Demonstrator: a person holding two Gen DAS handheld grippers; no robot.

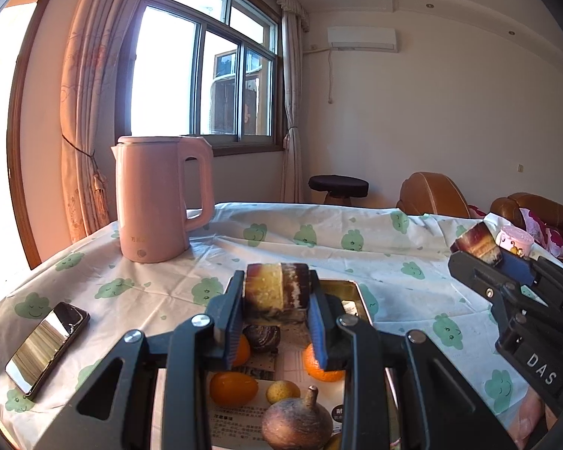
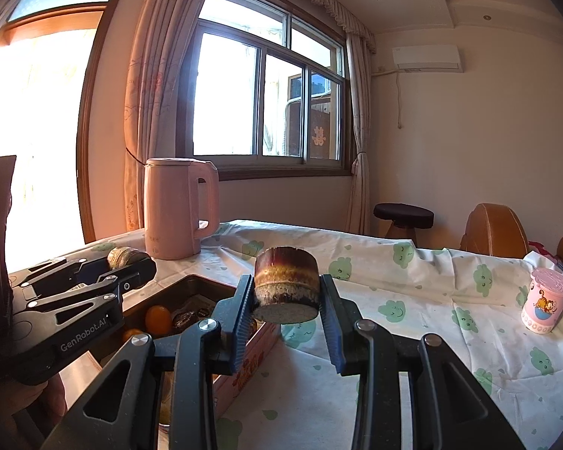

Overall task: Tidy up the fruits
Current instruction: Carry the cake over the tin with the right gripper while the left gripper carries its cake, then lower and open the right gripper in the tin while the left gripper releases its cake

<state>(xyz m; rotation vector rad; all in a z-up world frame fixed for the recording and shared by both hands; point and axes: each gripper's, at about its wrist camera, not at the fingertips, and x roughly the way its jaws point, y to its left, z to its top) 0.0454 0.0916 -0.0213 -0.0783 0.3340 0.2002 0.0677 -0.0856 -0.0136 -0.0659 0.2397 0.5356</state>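
Both grippers loaded. Left gripper (image 1: pixel 276 300) jaws clamped on a short sugarcane piece (image 1: pixel 276 287), purple-brown rind w/ yellow cut face, held above the tin tray (image 1: pixel 351 292), clear of its contents. Right gripper (image 2: pixel 287 300) jaws clamped on a second sugarcane segment (image 2: pixel 286 285), cut end facing down, held over the tablecloth (image 2: pixel 413 281) just right of the tray's outer wall (image 2: pixel 251 367); not touching the cloth. In the left wrist view the right gripper shows at far right w/ its segment, well apart from the left one. Tray contents seen from left wrist view: orange kumquat (image 1: pixel 233 388), tangerine (image 1: pixel 321 369), small yellowish fruit (image 1: pixel 282 392), brown round fruit w/ stem (image 1: pixel 297 425), another dark cane piece (image 1: pixel 262 337) lying on the tray floor. Printed paper lines the tray bottom. Other items on table: pink kettle (image 1: pixel 161 198) at far left, upright; phone (image 1: pixel 48 347) flat, screen up, left of tray; pink cartoon cup (image 2: pixel 546 300) upright, right side, near cloth edge. A hand is partly visible under each gripper at frame bottom; detail blurred.
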